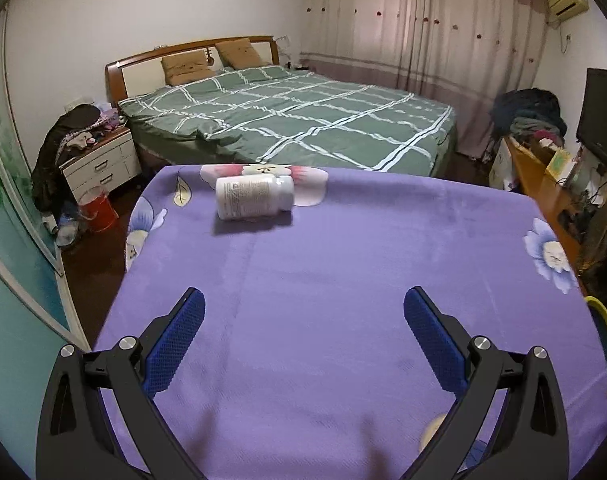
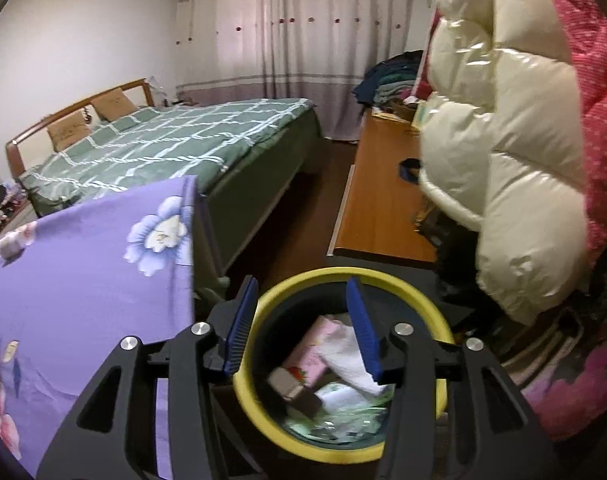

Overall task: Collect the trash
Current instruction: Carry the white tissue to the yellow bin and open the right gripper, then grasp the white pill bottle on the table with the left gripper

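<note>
We hold the left gripper (image 1: 303, 320) spread wide over the purple cloth (image 1: 323, 260); a white bottle (image 1: 253, 196) lies on its side at the far edge. Our right gripper (image 2: 303, 324) hangs above the yellow-rimmed bin (image 2: 259, 408), jaws parted and empty, trash lying inside.

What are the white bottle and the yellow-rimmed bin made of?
White cylindrical bottle lying on the purple cloth: likely plastic, smooth, slightly glossy, printed paper-like label. Yellow-rimmed round bin: probably moulded plastic, with a smooth, even rim and dark inner wall.
</note>
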Tool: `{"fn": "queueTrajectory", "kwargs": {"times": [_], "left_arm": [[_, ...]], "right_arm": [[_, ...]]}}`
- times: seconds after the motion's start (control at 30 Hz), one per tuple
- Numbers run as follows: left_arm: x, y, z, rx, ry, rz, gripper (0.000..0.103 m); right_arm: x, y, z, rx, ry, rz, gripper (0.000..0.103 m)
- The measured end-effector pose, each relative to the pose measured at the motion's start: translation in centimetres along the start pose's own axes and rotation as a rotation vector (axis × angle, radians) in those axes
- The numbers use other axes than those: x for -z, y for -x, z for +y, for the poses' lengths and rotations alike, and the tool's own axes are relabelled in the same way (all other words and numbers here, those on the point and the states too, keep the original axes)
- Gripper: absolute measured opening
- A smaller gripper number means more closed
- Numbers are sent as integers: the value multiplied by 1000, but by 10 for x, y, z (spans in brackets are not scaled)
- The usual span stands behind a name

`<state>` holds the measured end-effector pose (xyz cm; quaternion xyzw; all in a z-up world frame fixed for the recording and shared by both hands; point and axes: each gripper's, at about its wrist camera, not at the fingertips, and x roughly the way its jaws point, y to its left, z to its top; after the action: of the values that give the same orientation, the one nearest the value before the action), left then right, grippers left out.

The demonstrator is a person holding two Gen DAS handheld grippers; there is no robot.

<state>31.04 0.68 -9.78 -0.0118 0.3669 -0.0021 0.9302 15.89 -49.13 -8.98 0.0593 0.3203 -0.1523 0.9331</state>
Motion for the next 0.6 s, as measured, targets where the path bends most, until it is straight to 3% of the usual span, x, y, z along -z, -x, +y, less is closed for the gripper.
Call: {"fn": "queueTrajectory", "kwargs": {"times": [0.2,0.4,0.6], "left_arm": [[-32,-48,18,10,34,43,98],[-61,-107,33,-104,92,89,98],[-83,-145,42,-159,103,97,98]], "right_arm": [[1,-14,23,-40,16,21,44],[-2,-27,37,-51,27,36,44],[-6,-37,45,-44,39,35,44]]}}
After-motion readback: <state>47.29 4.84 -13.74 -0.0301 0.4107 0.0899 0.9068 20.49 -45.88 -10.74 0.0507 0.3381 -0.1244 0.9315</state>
